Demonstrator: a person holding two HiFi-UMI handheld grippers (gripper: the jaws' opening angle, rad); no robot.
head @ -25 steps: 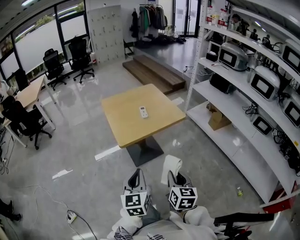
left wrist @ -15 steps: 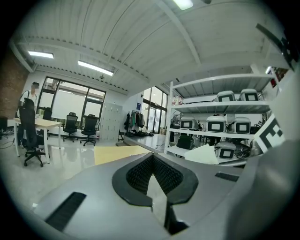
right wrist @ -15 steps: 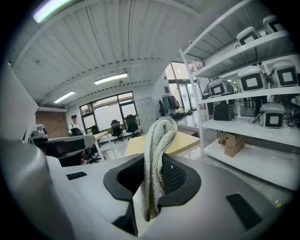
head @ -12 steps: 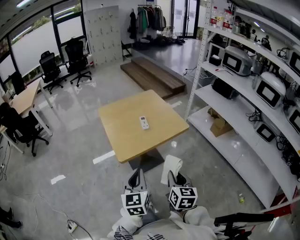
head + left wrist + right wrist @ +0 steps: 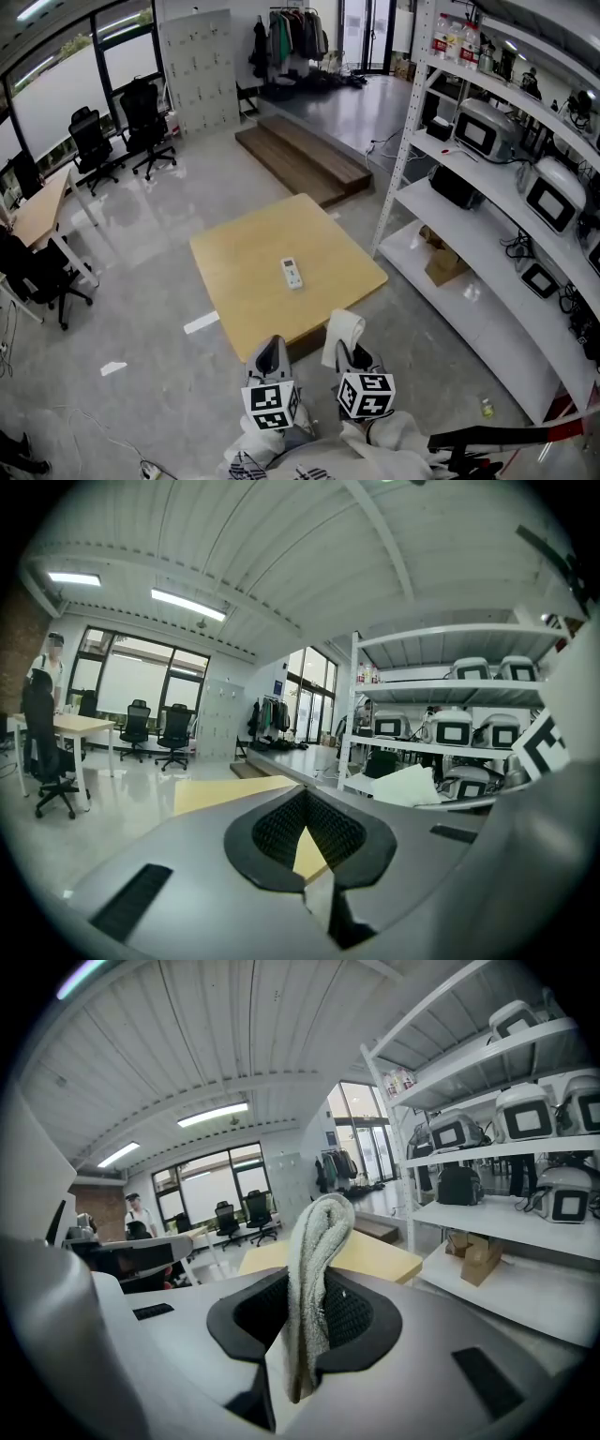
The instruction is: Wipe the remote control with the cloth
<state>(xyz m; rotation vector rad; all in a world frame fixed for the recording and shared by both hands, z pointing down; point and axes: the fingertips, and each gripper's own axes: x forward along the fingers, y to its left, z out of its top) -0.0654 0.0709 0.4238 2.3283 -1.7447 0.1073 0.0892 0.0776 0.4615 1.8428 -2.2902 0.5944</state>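
1. Head view.
   - The remote control [image 5: 292,273], white, lies flat near the middle of the square wooden surface [image 5: 234,272]. Its long axis runs roughly away from the camera.
   - The left claw [image 5: 272,347] and the right claw [image 5: 349,352] are side by side low in the frame, at the near edge of the surface. Both are well apart from the remote control.
   - A pale cloth [image 5: 342,330] rises from the right claw. Its upper end is folded over, and it does not touch the surface.
   - Each claw carries a marker cube [image 5: 272,405] at its rear.
   - White shelving [image 5: 487,220] along the right side holds appliances, with a cardboard box [image 5: 441,266] on a lower shelf.
   - A low wooden platform [image 5: 300,155] sits beyond the surface, and office chairs [image 5: 141,112] stand at the upper left.
   - The floor [image 5: 141,309] is grey and glossy.

2. Left gripper view.
   - The left claw is clenched: its dark ribbed pads meet at the far end and nothing is between them.
   - A yellow sliver of the surface shows through the notch behind the pads, and more of its top shows just beyond the claw's body.
   - The shelving with its appliances stands at the right.
   - The remote control cannot be made out here.

3. Right gripper view.
   - The right claw is grasping the cloth. The pads press on both sides of a folded grey-white strip that stands upright out of the jaws, its rounded top leaning slightly right.
   - The surface's yellow top lies beyond and below the cloth.
   - The remote control is hidden in this view.
   - The shelving runs along the right side, with the cardboard box on a low shelf.
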